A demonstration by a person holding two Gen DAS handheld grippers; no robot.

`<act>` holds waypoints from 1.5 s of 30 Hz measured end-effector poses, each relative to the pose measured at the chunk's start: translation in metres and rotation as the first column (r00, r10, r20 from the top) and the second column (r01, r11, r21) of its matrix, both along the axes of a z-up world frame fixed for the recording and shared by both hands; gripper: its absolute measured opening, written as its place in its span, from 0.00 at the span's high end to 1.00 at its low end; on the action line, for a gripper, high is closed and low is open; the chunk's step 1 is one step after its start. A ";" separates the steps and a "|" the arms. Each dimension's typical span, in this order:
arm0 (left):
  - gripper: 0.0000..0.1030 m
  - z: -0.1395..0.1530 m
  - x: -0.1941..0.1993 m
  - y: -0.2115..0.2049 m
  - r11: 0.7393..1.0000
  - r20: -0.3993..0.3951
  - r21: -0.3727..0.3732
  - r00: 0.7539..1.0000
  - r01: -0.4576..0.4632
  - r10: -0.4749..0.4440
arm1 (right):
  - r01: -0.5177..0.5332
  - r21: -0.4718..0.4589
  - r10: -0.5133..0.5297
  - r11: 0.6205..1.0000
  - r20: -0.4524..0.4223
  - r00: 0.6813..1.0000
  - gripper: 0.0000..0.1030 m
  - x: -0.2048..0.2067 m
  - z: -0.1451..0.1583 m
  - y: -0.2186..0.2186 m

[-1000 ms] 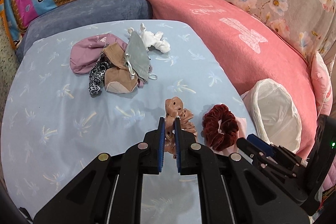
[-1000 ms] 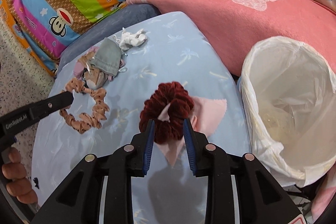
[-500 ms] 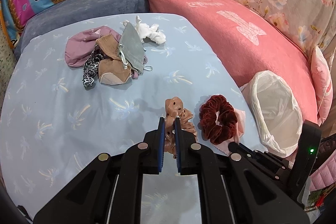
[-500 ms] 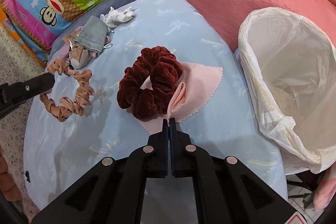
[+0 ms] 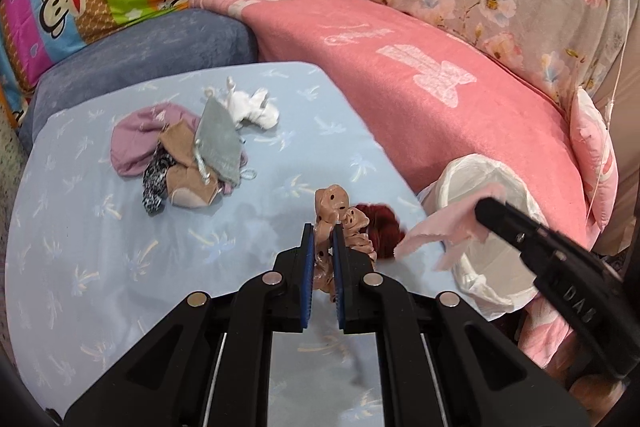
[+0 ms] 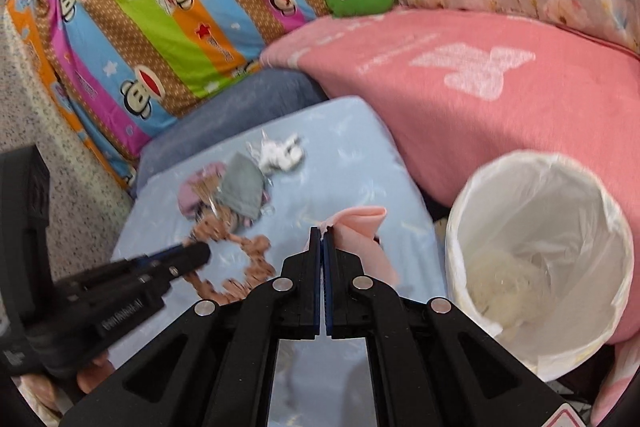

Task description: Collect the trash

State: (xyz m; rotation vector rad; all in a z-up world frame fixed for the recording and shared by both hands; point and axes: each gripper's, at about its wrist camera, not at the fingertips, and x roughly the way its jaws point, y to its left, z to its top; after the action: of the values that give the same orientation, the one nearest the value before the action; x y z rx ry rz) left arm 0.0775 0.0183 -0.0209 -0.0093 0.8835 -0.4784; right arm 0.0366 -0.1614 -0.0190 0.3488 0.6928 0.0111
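My left gripper [image 5: 321,233] is shut on a tan dotted scrunchie [image 5: 340,223] and holds it just above the light blue table [image 5: 100,235]. My right gripper [image 6: 322,235] is shut on a pink cloth [image 6: 360,235], lifted in the air left of the white-lined trash bin [image 6: 540,255]. In the left wrist view the pink cloth [image 5: 444,227] hangs from the right gripper [image 5: 486,209] by the bin's rim [image 5: 452,183]. A dark red velvet scrunchie [image 5: 382,227] lies on the table behind the tan one.
A pile of small cloth pouches and a mask [image 5: 188,155] lies at the table's far left, with a crumpled white item [image 5: 252,105] behind it. A pink blanket [image 5: 420,75] and cushions border the table on the right and back.
My right gripper shut on the pink cloth, then lifted it off the table toward the bin. The red scrunchie stayed on the table. My left gripper kept hold of the tan scrunchie.
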 end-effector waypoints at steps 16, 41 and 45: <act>0.91 0.044 -0.006 -0.077 0.986 0.099 -0.016 0.981 0.167 -0.165 | 0.132 -0.004 -0.130 0.991 0.132 0.983 0.98 -0.021 0.062 -0.069; 0.40 0.028 -0.025 -0.179 0.945 0.039 -0.054 0.947 0.322 -0.320 | 0.330 0.019 -0.331 0.944 0.061 0.942 0.89 -0.070 0.033 -0.161; 0.40 0.023 -0.023 -0.177 0.952 0.027 -0.045 0.953 0.304 -0.303 | 0.337 0.021 -0.338 0.941 0.061 0.939 0.84 -0.072 0.032 -0.163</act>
State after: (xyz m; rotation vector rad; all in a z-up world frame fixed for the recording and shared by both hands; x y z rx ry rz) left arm 0.0543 -0.1591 0.0020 0.0884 0.8574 -0.7869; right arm -0.0355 -0.3243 0.0131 0.4719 0.5630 -0.3000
